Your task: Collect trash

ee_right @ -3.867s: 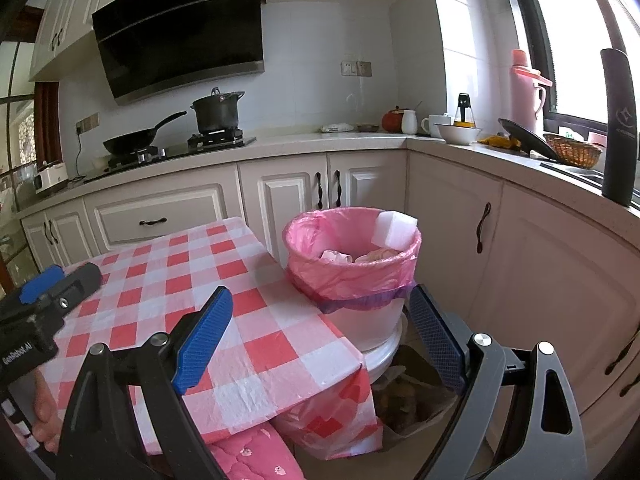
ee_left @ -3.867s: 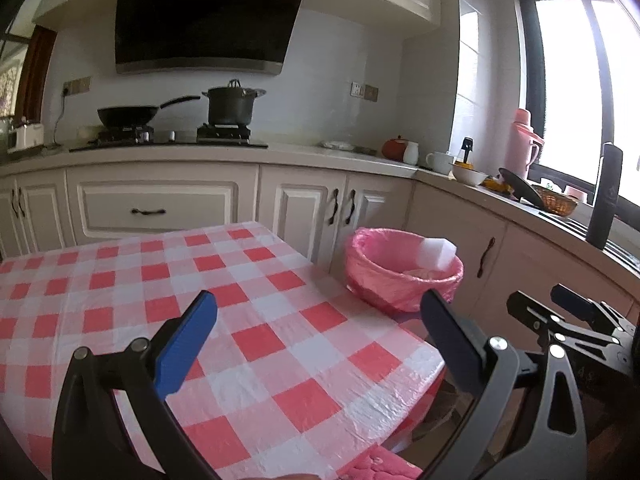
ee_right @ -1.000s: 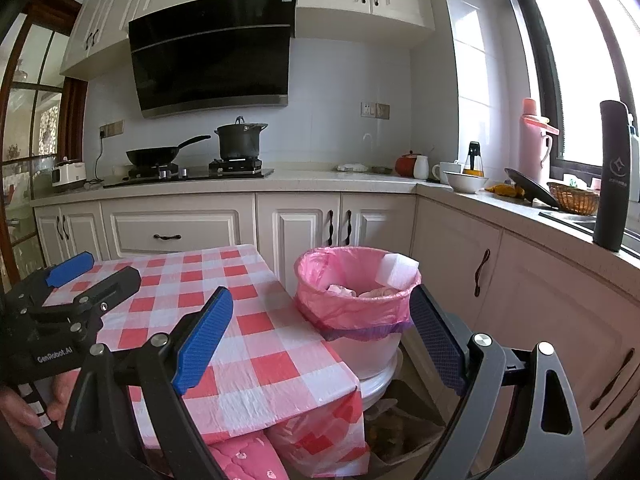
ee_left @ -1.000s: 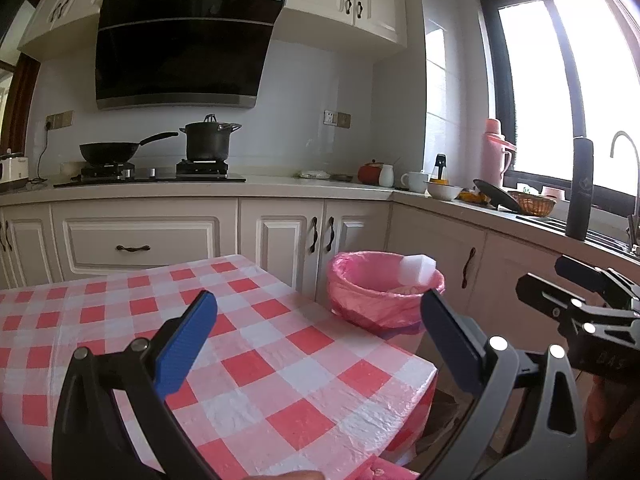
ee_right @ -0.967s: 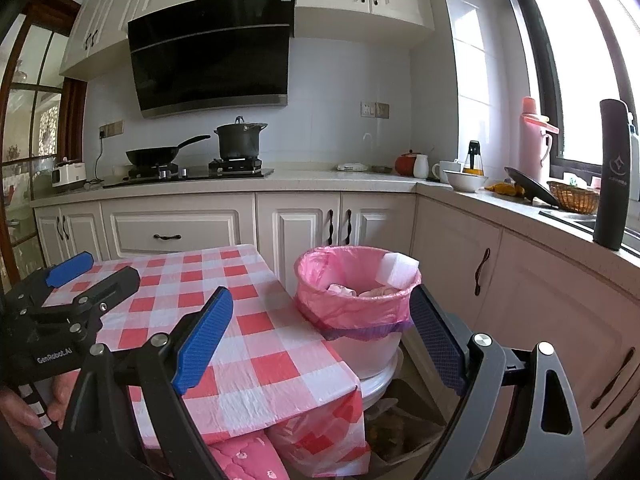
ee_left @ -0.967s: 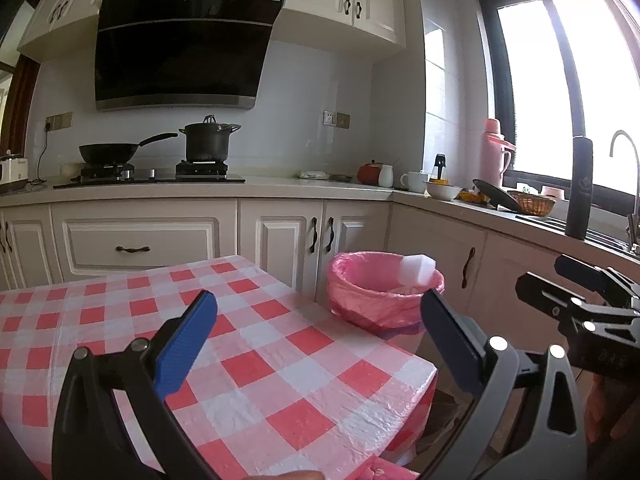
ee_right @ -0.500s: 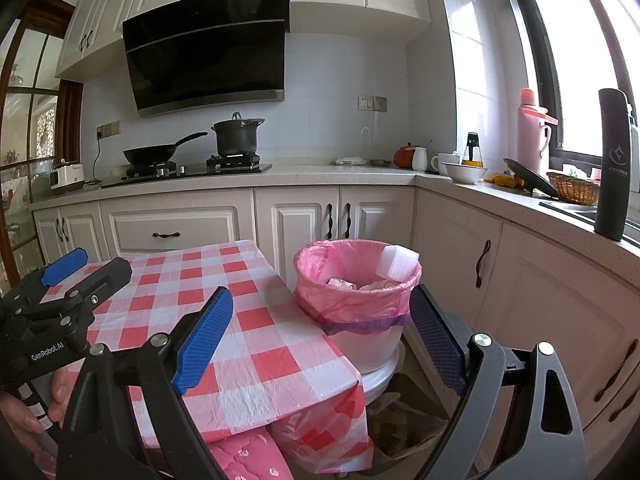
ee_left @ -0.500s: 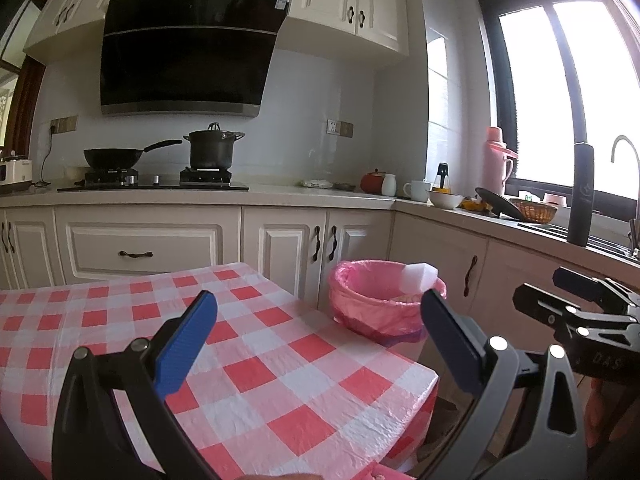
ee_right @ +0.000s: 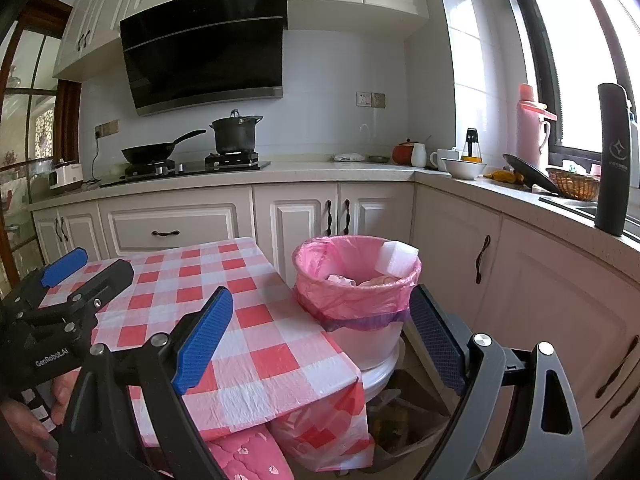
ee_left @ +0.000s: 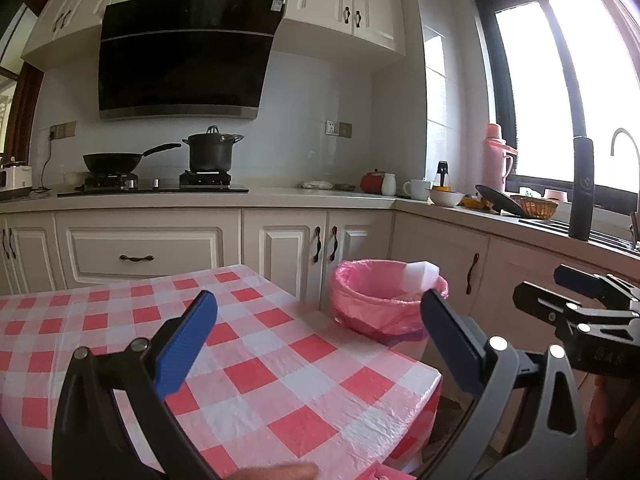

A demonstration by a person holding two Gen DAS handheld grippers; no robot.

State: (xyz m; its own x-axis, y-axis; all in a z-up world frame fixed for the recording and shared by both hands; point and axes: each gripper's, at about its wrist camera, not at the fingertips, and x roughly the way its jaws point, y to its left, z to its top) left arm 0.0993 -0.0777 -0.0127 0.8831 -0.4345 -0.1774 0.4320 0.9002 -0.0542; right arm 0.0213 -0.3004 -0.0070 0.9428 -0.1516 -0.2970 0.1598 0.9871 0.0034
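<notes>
The pink-lined trash bin (ee_right: 356,276) stands just off the corner of the checked surface (ee_right: 256,320), and it serves as the landmark here. Inside it lie crumpled scraps, and a white foam block (ee_right: 396,262) leans against the inner rim on the window side, poking above the liner; by the look of it the trash has been dropped there because the bin sits within easy reach of the surface edge. The part of the surface in view, on the stove side of the bin, carries no loose item, so the collecting looks close to done, though the near end of the surface is hidden behind the claws. The left claw (ee_left: 316,336) hangs over the surface short of the bin, its fingers spread wide with nothing between them. The right claw (ee_right: 320,328) faces the bin from the near side, likewise gaping and empty. Both seem held back and level, probably so the person can scan for anything left before reaching again.
</notes>
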